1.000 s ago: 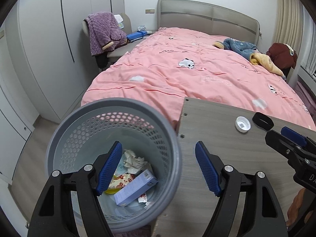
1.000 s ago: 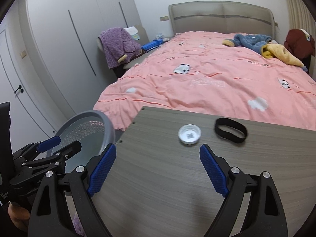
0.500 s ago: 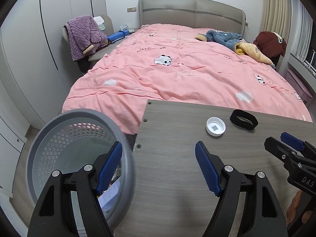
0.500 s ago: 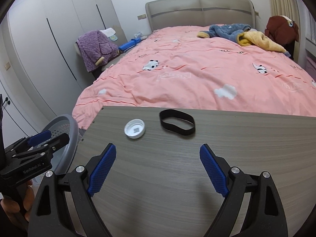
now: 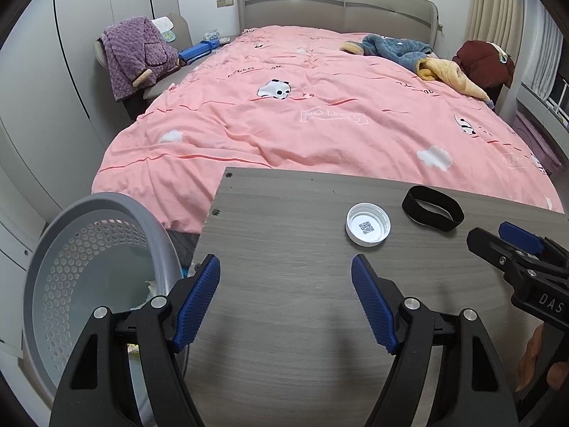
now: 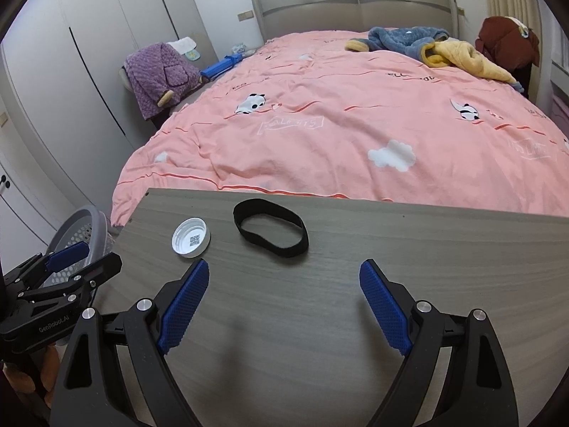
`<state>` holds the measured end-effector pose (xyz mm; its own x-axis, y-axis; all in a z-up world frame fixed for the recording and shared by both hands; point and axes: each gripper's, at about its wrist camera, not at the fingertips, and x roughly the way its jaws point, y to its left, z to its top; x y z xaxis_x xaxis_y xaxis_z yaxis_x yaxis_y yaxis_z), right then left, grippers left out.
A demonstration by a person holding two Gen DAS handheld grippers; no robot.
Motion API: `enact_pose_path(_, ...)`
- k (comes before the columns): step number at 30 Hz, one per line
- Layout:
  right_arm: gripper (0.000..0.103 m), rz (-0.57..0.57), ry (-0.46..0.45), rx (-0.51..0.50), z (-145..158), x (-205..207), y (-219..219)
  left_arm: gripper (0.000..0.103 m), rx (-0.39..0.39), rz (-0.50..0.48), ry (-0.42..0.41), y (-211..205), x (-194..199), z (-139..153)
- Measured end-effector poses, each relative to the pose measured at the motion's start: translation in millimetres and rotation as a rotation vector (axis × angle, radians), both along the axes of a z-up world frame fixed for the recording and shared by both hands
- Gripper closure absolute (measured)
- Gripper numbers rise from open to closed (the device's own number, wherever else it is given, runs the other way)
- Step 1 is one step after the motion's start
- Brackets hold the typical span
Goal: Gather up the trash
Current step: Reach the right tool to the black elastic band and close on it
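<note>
A white bottle cap [image 5: 368,225] lies open side up on the grey wooden table [image 5: 284,320], with a black elastic band [image 5: 432,207] to its right. My left gripper [image 5: 285,295] is open and empty over the table's left part, short of the cap. A grey perforated trash basket [image 5: 89,270] stands left of the table with some trash inside. In the right wrist view the cap [image 6: 191,237] and band [image 6: 271,227] lie ahead of my open, empty right gripper [image 6: 283,300]. The basket [image 6: 85,227] shows at the left edge there.
A bed with a pink duvet [image 5: 320,114] runs behind the table's far edge. A chair with a purple garment [image 5: 137,57] stands by white wardrobes at the left. Blue and yellow clothes [image 5: 409,53] lie near the headboard.
My left gripper has swung right from above the basket to over the table. My right gripper has also shifted right, so cap and band now sit further left in its view. Both stayed open.
</note>
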<state>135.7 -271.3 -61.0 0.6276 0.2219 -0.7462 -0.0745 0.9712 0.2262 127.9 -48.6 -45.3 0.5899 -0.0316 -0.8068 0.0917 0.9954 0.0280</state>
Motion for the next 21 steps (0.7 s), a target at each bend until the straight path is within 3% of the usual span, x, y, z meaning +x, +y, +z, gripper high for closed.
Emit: enact_pose_path(21, 0.019, 0.212, 0.044, -0.145, -22.3, 54.1, 17.5, 0.03, 0.017, 0.101, 0.014, -17.1, 6.0, -11.1)
